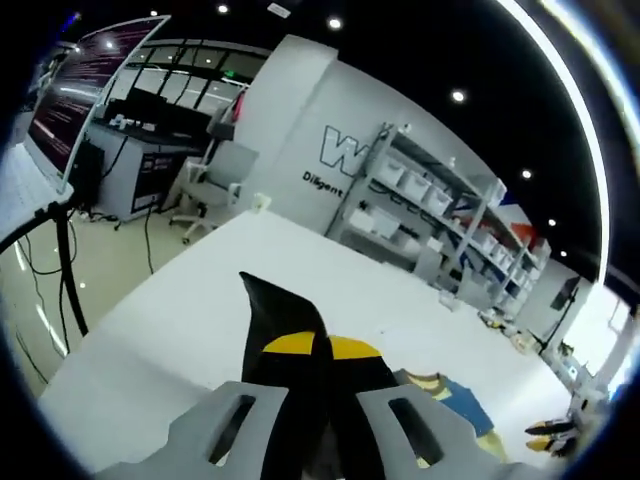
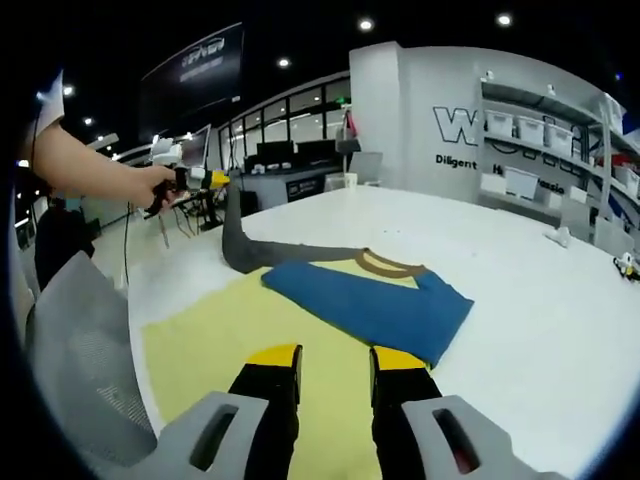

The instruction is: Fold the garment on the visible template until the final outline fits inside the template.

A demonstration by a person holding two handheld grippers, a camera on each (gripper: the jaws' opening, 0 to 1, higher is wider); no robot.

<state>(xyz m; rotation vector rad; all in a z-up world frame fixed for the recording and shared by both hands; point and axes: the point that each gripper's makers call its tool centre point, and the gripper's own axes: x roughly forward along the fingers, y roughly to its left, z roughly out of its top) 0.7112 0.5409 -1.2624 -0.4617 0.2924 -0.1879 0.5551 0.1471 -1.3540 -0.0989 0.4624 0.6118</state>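
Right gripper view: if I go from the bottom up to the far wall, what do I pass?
Right claw → yellow template → blue garment → bare white table → wall lettering.

So the garment (image 2: 370,305) is a t-shirt, blue body with a yellow-and-tan collar band, lying partly folded on the white counter; the blue part sits as a slanted, roughly rectangular slab with its near edge overlapping the template. One dark grey sleeve (image 2: 240,245) is pulled up off the counter, stretched toward the far-left side in the right gripper view; in the left gripper view that dark fabric (image 1: 275,320) rises in a peak, and a bit of the blue and tan shirt (image 1: 450,395) shows flat on the counter beyond. The template (image 2: 230,350) is a pale yellow flat sheet under the shirt, spread out toward the near side.
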